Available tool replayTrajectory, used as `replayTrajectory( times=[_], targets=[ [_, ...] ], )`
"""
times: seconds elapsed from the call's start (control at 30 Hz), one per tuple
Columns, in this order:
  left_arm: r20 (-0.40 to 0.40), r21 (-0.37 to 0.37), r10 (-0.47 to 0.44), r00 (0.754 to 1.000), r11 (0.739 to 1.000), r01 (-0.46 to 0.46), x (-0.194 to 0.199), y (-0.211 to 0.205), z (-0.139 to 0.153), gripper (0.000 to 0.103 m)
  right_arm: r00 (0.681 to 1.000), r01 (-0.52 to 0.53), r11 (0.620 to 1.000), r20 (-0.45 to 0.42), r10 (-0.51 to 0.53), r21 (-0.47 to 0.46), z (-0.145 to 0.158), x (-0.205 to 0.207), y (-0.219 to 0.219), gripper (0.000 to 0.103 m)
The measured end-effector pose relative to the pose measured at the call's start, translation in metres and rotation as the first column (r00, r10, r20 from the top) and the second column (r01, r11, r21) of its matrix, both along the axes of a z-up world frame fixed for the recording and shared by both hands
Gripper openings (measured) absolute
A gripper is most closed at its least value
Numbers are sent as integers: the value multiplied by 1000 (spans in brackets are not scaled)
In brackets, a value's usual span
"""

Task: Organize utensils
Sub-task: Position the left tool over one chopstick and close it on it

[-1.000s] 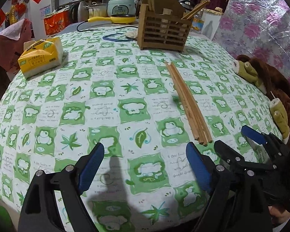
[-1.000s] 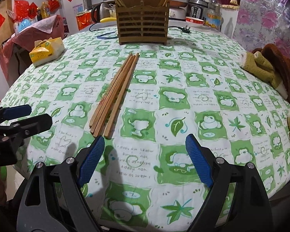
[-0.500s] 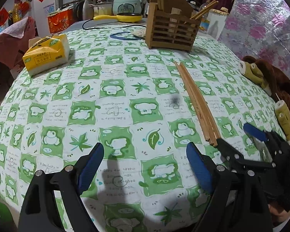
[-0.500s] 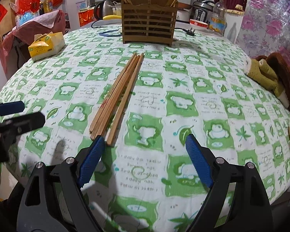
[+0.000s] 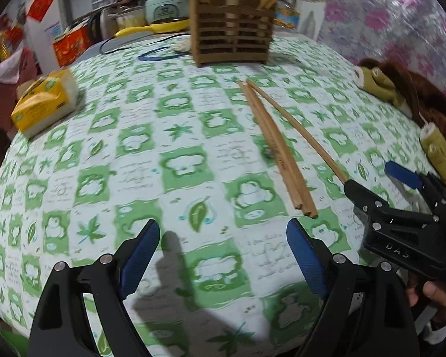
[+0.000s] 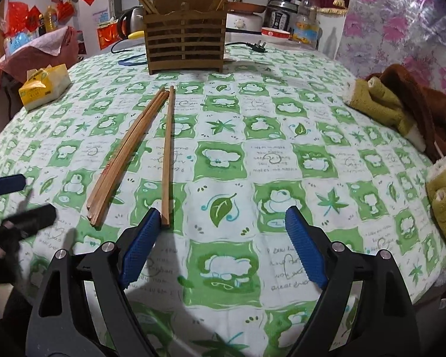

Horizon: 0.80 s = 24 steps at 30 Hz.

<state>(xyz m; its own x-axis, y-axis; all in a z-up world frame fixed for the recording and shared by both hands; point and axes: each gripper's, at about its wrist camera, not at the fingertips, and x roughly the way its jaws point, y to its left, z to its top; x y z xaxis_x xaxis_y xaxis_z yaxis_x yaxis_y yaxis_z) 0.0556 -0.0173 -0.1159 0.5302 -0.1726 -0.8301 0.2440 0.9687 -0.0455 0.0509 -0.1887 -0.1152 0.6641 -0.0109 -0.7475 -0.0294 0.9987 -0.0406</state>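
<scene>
Nearest to us, the left gripper (image 5: 221, 255) hangs over bare tablecloth (image 5: 175, 136), its fingers spread wide with nothing between them. To its right the right gripper (image 6: 221, 242) is likewise spread and empty; its left pad (image 6: 139, 247) lies just at the near end of the single chopstick (image 6: 167, 154), though we cannot tell whether they touch. In the left view that gripper's black finger covers the same end.

A bundle of chopsticks (image 6: 125, 157) lies just left of the single one, their far tips close together and their near ends fanned apart. Around them the cloth is open on all sides. The table's near edge falls away below both grippers; its right edge is taken up by a brown and olive plush garment (image 6: 401, 113).

Farther off, a tissue pack (image 5: 43, 102) sits near the left edge. Beyond the chopstick tips stands the slatted wooden holder (image 6: 185, 46), upright, with chopsticks leaning out of its left and right ends. Behind it we see appliances and a cable.
</scene>
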Motion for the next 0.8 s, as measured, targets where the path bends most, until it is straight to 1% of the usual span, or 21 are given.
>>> replayTrajectory(
  times=[0.1,0.2,0.4,0.63,0.8],
  targets=[
    [3,27,-27,1000,999,26,1,-10,-3,86,1000,-3,1000,-1,3,25,2,0,-2,83],
    [-20,51,-18,1000,999,19,7,-17,-10,86,1000,-4,999,8,4,51,6,1,-6,83],
    [-14,54,-18,1000,998,18,13,-23,-12,87,1000,3,997,16,-5,72,10,3,-13,83],
    [-8,57,-24,1000,998,24,15,-32,-12,88,1000,26,996,11,-27,84,5,6,-23,83],
    [-1,53,-19,1000,998,19,21,-33,-13,89,1000,17,996,10,-18,87,3,7,-23,83]
  ],
)
